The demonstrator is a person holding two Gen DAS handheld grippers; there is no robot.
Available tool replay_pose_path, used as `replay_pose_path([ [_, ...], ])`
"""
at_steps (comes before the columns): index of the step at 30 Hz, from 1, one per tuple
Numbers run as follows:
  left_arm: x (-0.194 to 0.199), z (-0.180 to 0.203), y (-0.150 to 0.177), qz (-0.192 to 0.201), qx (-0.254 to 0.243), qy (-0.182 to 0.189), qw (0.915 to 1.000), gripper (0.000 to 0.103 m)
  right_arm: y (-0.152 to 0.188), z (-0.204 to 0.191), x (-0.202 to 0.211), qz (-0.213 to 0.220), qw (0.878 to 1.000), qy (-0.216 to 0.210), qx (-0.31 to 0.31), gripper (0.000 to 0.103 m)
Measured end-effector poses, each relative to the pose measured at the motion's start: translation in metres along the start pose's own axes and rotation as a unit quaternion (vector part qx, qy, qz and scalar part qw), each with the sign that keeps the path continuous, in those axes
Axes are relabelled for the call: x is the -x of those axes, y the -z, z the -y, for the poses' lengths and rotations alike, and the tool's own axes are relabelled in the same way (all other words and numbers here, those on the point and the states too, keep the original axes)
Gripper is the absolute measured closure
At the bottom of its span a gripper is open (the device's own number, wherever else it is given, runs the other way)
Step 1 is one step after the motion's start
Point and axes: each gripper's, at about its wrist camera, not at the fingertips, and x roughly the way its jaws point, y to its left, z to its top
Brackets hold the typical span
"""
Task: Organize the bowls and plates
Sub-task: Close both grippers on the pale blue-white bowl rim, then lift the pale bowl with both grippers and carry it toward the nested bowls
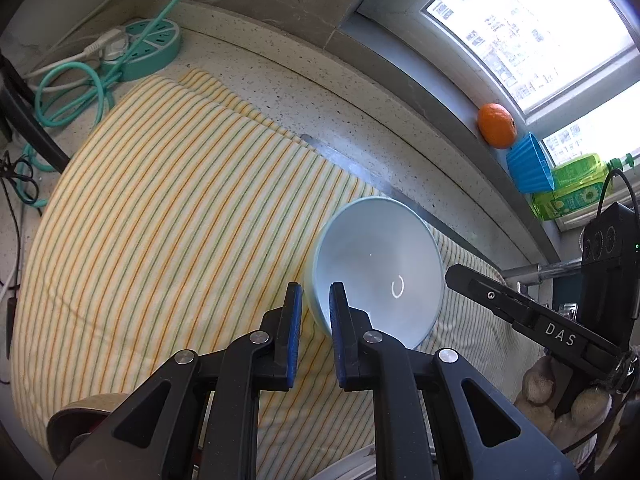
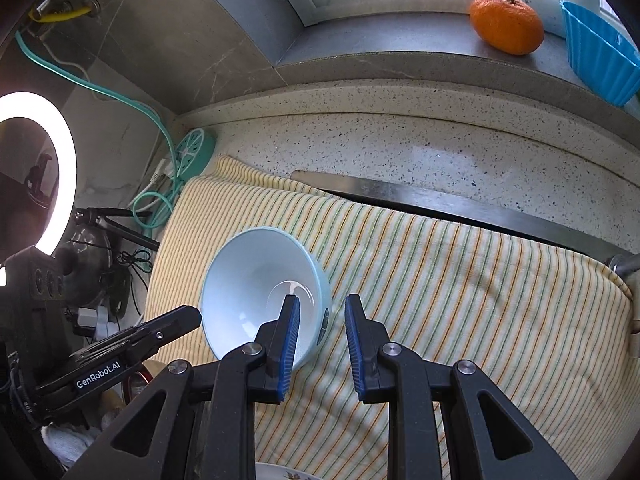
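A pale blue bowl [image 1: 378, 268] with a white inside stands on the striped cloth [image 1: 160, 220], tilted. My left gripper [image 1: 316, 312] straddles the bowl's near-left rim, one blue pad outside the wall and one inside, with a gap still showing. In the right wrist view the same bowl [image 2: 256, 292] lies between both tools. My right gripper [image 2: 322, 320] straddles its right rim, the left finger [image 2: 290, 332] inside the bowl and the right finger on the cloth, jaws apart. The rim of a white plate [image 2: 280, 472] shows at the bottom edge.
A teal power strip [image 1: 150, 46] with coiled cables lies at the back left. On the window sill sit an orange [image 1: 497, 125], a blue ribbed cup [image 1: 528, 164] and a green bottle [image 1: 572, 192]. A metal sink edge [image 2: 460, 204] runs behind the cloth. A ring light [image 2: 36, 168] stands at the left.
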Motion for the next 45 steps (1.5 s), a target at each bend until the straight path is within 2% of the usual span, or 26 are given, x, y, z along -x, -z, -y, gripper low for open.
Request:
replay_pose_path([
  [4, -0.003, 0.000, -0.002, 0.001, -0.002, -0.004, 1.0000, 0.091, -0.002, -0.001, -0.006, -0.005, 1.000, 0.002, 0.002, 0.083],
  [8, -0.007, 0.001, -0.004, 0.001, -0.006, -0.006, 1.0000, 0.091, -0.004, 0.000, -0.011, -0.010, 1.000, 0.006, 0.002, 0.090],
  [11, -0.009, 0.003, -0.005, 0.000, -0.010, -0.007, 0.9999, 0.091, -0.005, 0.002, -0.014, -0.014, 1.000, 0.005, -0.002, 0.092],
  [16, -0.011, 0.005, -0.005, 0.002, -0.018, -0.012, 0.9998, 0.095, -0.006, 0.001, -0.019, -0.022, 1.000, 0.004, 0.000, 0.097],
  [32, -0.010, 0.003, -0.003, 0.006, -0.017, -0.010, 0.9998, 0.097, -0.004, -0.004, -0.020, -0.022, 1.000, 0.011, -0.001, 0.098],
  [45, 0.024, 0.007, 0.009, 0.032, -0.036, 0.007, 0.9988, 0.097, 0.009, -0.020, 0.017, -0.005, 1.000, 0.010, 0.003, 0.098],
])
